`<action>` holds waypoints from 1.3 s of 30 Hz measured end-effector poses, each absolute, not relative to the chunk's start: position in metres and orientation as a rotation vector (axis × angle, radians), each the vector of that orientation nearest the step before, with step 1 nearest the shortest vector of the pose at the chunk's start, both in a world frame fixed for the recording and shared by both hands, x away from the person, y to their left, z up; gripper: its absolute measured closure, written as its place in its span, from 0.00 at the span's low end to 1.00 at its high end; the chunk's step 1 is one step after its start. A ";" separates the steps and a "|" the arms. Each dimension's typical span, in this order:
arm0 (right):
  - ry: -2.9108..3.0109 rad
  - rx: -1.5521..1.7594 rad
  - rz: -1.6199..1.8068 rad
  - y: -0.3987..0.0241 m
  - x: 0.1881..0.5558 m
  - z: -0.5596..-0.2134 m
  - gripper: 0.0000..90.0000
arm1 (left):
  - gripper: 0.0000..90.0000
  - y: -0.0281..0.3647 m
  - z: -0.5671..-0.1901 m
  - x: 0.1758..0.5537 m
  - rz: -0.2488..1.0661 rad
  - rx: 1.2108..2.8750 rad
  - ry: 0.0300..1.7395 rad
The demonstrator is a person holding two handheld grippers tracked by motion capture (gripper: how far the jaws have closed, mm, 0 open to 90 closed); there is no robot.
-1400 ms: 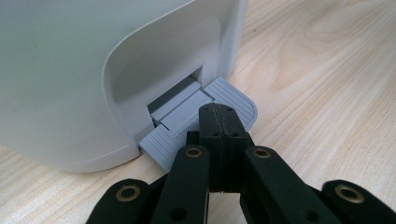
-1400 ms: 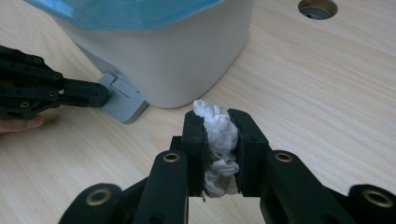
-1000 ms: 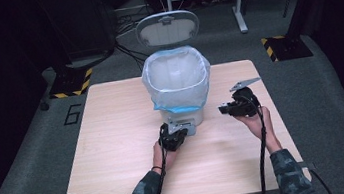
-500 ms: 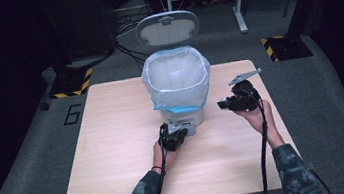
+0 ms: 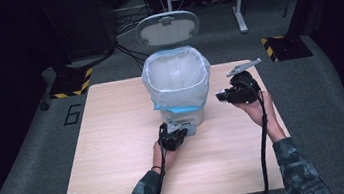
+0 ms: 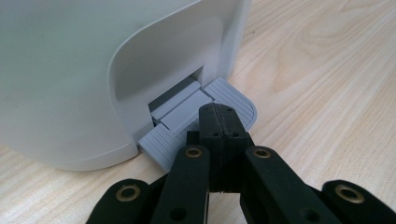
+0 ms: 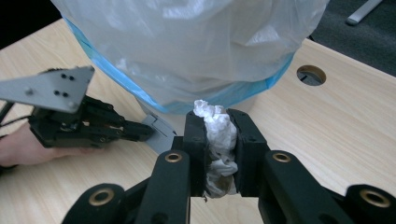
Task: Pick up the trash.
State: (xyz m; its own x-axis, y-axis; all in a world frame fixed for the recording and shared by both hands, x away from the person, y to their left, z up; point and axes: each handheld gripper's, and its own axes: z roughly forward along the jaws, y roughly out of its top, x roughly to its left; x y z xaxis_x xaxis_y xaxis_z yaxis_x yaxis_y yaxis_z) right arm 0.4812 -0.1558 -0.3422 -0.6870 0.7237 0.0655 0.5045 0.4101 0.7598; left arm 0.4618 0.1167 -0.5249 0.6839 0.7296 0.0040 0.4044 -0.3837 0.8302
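Grey carpet floor, dark room, wooden table

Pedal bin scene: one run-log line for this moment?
left gripper: shut, pressing pedal | lid: open | right gripper: shut on crumpled tissue, beside pedal bin

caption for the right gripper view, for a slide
Right gripper clamps a crumpled tissue before the bag-lined bin.
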 end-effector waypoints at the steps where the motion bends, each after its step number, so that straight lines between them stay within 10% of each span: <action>1: 2.390 1.073 1.142 -0.156 0.482 -0.339 0.87 | 1.00 0.117 -0.525 0.462 0.466 2.019 0.873; 39: 2.338 0.994 1.239 -0.150 0.485 -0.270 0.89 | 1.00 0.119 -0.525 0.464 0.431 1.994 0.891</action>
